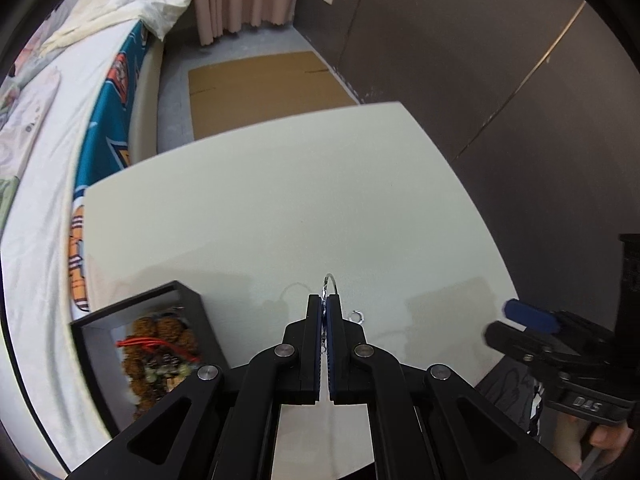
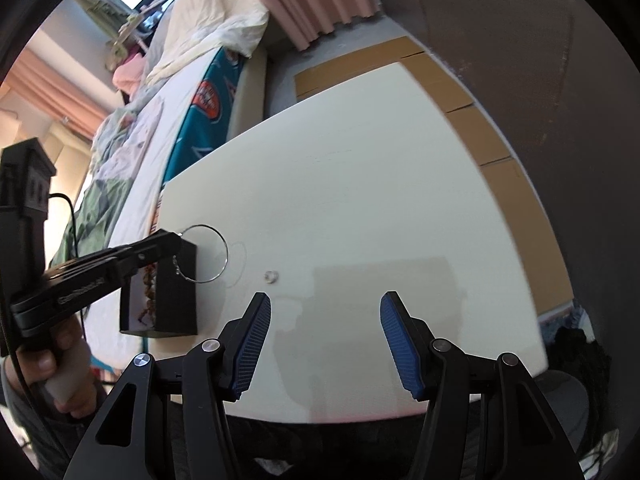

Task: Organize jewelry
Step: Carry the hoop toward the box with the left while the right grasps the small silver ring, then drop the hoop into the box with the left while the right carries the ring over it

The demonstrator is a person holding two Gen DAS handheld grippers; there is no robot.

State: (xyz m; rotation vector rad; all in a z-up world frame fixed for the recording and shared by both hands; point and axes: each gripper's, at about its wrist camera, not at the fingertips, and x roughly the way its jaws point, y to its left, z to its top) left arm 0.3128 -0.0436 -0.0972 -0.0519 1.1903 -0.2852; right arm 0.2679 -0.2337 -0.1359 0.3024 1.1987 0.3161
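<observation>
A thin silver bangle [image 2: 204,254] is pinched at its rim by the left gripper [image 1: 325,306], whose jaws are clenched on the wire; it is held just above the bench [image 2: 360,160], beside the right wall of the black jewelry box [image 2: 176,292] and not yet inside it; in the right wrist view the hoop is seen nearly face-on, while from the left wrist view only its edge [image 1: 330,282] is seen, poking out past the closed tips; being round, it has no true long axis, and its plane is judged to stand roughly upright, running along the line of the jaws. A small silver ring [image 2: 271,277] lies flat on the bench, just right of the bangle and apart from it. The box already holds brown beaded pieces [image 1: 160,344] with a red cord. The right gripper [image 2: 326,340] is held near the bench's near edge with jaws released and nothing between them. For the step in hand, judged to be stowing the bangle, the hoop should be carried left over the box wall, tipped flat, and let go only once lowered; a thin wire may slip or swing if hurried.
</observation>
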